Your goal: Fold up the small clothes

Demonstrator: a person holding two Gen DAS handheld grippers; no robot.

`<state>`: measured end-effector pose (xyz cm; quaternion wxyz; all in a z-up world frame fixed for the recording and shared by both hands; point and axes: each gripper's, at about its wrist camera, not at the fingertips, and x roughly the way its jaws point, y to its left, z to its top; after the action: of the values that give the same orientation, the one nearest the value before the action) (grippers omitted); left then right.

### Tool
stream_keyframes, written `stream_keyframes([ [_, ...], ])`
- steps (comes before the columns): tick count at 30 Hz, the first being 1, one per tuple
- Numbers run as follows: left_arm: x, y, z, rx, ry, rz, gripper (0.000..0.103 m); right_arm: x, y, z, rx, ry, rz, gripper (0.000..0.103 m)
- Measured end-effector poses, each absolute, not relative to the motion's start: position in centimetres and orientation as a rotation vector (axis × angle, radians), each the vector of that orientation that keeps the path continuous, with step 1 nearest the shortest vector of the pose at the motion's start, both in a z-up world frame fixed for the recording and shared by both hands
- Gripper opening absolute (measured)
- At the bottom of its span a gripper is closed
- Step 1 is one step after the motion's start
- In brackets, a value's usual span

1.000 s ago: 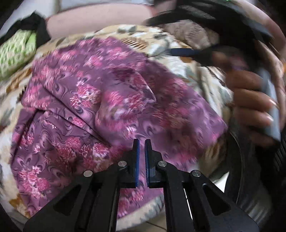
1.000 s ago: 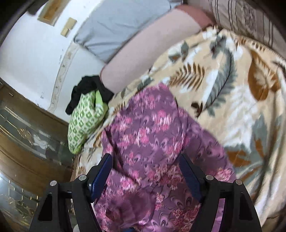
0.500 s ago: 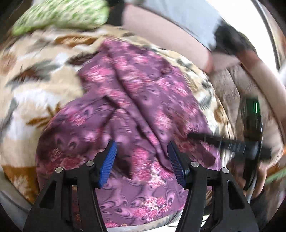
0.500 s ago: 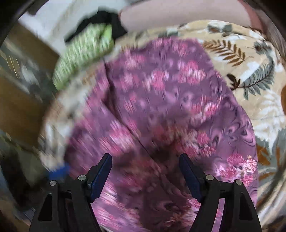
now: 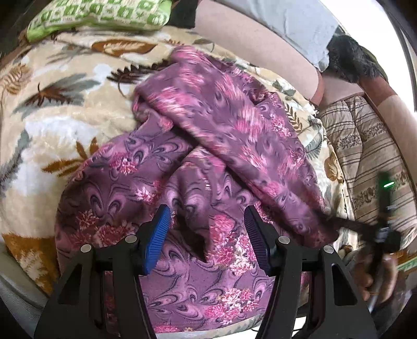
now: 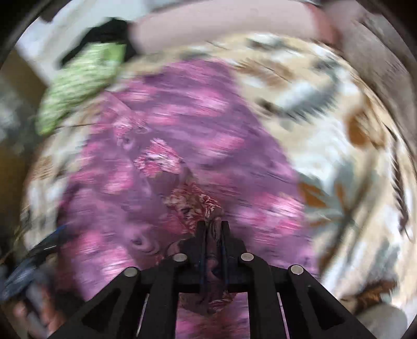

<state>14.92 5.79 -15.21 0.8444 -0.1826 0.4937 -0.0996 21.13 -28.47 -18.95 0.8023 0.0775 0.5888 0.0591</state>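
The purple flowered garment [image 5: 208,167] lies rumpled on a leaf-patterned blanket [image 5: 52,125], one part folded across another — its near edge is cut off behind the left gripper [image 5: 206,234], whose blue-padded jaws stand apart above the cloth, touching nothing. The right wrist view is badly blurred, yet the right gripper [image 6: 213,234] shows plainly enough: its jaws are closing, with a bunched fold of the garment pinched between them. In the left view that gripper is only a dark smear at the right edge. Beyond the garment lie a green patterned cloth [image 5: 99,15], a striped quilt [image 5: 365,146] and a pale bolster [image 5: 260,49].
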Motion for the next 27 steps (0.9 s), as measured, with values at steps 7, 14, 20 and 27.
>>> stream_keyframes([
  [7,17.0,9.2,-12.5,-0.501,1.005,-0.176,0.059,19.2,-31.4,-13.6,0.391,0.97,0.185,0.076],
  [14,23.6,15.8,-11.6,-0.657,1.008,-0.051,0.059,21.1,-27.3,-8.8,0.33,0.867,0.454,0.081],
  [20,29.5,17.4,-13.7,-0.694,1.034,-0.058,0.059,32.4,-18.6,-7.9,0.236,1.006,0.657,0.081],
  [27,33.3,16.7,-19.0,-0.798,1.172,-0.079,0.056,43.8,-9.6,-10.8,0.134,1.12,0.652,0.079],
])
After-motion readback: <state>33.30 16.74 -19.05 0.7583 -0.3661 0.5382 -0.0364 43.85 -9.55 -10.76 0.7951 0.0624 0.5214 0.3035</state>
